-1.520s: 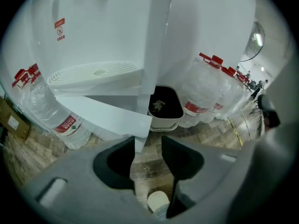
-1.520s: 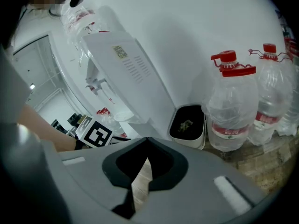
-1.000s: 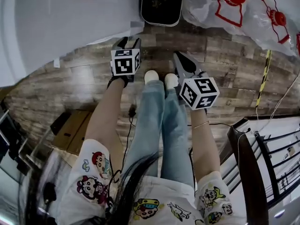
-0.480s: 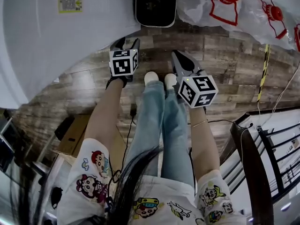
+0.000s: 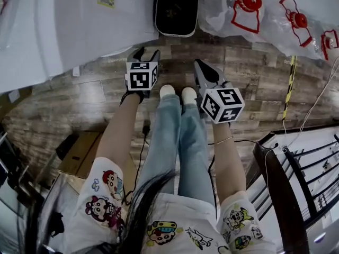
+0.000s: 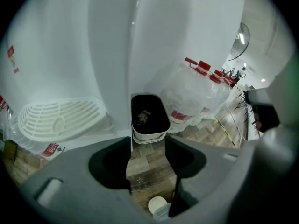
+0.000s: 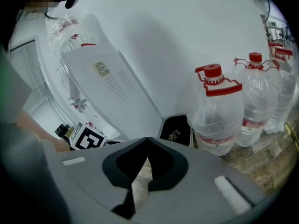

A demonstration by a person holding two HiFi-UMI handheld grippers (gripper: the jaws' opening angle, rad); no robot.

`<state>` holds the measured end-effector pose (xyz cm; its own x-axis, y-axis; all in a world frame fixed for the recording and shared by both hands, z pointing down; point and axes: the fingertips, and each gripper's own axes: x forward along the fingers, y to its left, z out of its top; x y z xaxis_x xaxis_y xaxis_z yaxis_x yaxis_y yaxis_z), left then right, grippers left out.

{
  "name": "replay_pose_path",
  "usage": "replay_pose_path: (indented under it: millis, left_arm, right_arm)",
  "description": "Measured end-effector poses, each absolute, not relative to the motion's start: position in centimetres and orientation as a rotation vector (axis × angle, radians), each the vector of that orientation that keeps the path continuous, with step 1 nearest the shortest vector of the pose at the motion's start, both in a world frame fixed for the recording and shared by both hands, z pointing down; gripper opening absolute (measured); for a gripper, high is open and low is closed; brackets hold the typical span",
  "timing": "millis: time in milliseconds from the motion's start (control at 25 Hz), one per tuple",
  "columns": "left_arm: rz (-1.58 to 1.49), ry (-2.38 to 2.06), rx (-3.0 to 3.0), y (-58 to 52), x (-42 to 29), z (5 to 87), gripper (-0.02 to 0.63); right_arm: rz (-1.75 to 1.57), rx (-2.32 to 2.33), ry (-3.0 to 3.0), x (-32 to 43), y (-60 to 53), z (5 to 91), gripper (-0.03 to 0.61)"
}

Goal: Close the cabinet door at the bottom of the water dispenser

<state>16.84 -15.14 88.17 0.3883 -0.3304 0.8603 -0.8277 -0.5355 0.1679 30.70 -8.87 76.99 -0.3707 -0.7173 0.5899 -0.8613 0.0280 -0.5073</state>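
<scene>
Head view: dispenser, bin (bottles beside)

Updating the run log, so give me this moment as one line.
left hand-held gripper: open, jaws just been opening, empty | right hand-held gripper: shut, empty | water dispenser: ahead, untouched

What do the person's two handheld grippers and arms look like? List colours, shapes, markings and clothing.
The left gripper and right gripper are dark grey, tapering two-jaw tools with black inner pads. Each carries a white cube printed with black square markers. The short white sleeves bear colourful cartoon figures, and a thin bracelet circles the right wrist.
</scene>
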Motion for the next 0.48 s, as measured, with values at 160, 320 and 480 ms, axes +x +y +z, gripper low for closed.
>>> replay_pose_path:
  millis: [160, 320, 480]
  left_arm:
    - [1.028, -0.987, 2.078, -14.1, 17.6, 83.7, 0.227]
    - [0.951, -0.995, 2.104, -12.8, 18.1, 77.8, 0.227]
    - [0.831, -1.023, 2.142, -12.6, 19.0, 72.0, 0.227]
  right_arm:
    - [1.193, 1.655, -2.160, 31.0, -8.7, 72.7, 0.012]
    - [1.123, 1.672, -2.196, 31.6, -8.1, 67.4, 0.011]
    - [1.017, 1.704, -2.234, 33.0, -8.3, 61.9, 0.012]
